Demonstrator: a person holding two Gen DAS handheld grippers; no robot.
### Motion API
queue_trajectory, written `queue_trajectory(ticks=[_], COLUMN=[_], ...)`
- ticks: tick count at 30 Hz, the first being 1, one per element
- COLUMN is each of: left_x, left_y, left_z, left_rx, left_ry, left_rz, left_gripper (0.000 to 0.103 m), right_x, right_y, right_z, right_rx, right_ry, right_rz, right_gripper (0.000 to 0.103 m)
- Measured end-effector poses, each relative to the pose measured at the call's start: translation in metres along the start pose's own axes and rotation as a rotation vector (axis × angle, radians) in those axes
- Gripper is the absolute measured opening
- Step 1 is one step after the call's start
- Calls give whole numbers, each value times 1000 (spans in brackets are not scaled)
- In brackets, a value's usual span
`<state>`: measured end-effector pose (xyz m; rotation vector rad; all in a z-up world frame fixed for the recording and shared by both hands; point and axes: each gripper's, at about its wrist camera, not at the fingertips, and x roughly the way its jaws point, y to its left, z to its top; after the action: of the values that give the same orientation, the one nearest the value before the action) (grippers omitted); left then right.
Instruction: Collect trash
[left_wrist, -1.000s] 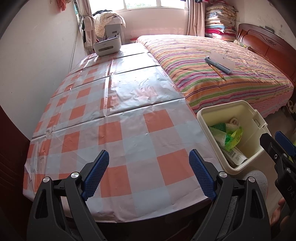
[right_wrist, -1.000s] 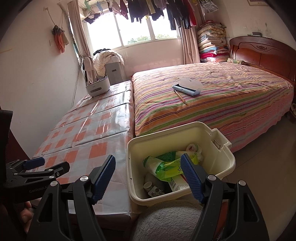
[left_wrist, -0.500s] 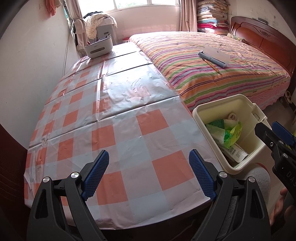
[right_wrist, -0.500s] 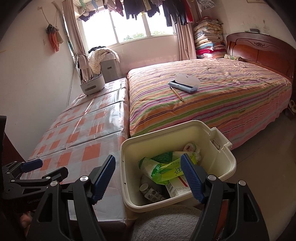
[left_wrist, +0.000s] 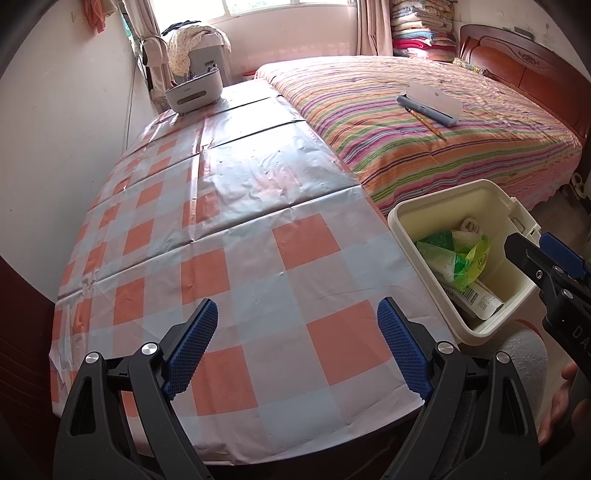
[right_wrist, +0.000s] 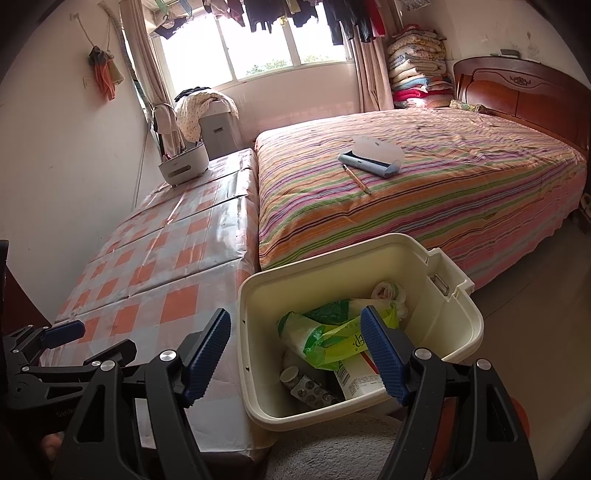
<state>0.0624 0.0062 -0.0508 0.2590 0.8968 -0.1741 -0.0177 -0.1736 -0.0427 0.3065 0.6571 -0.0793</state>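
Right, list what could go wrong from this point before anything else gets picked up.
1. The cream bin stands hard against the checked tablecloth's overhanging edge; a reaching gripper could snag the plastic sheet.
2. The pencil and lint roller on the striped bed may not be trash; grabbing them would be a mistake.
3. The green bag rides high in the bin, so further items might slide off it.

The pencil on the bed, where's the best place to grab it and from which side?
Probably the middle of the pencil, from straight above, with the gripper fingers across its length. It lies flat on the striped bedspread, apart from the grey-blue case beside it.
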Motion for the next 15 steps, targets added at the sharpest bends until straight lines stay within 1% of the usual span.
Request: queue_trajectory(ticks=[15], left_x=[-3], left_y=[-3], left_z=[1], left_rx=[11], left_ry=[-2], left_rz=[1], left_gripper=[87], right_x=[-1], right_y=[-2], right_z=[-1], right_rx=[-7], right_ry=[4], right_rz=[-2], right_gripper=[71])
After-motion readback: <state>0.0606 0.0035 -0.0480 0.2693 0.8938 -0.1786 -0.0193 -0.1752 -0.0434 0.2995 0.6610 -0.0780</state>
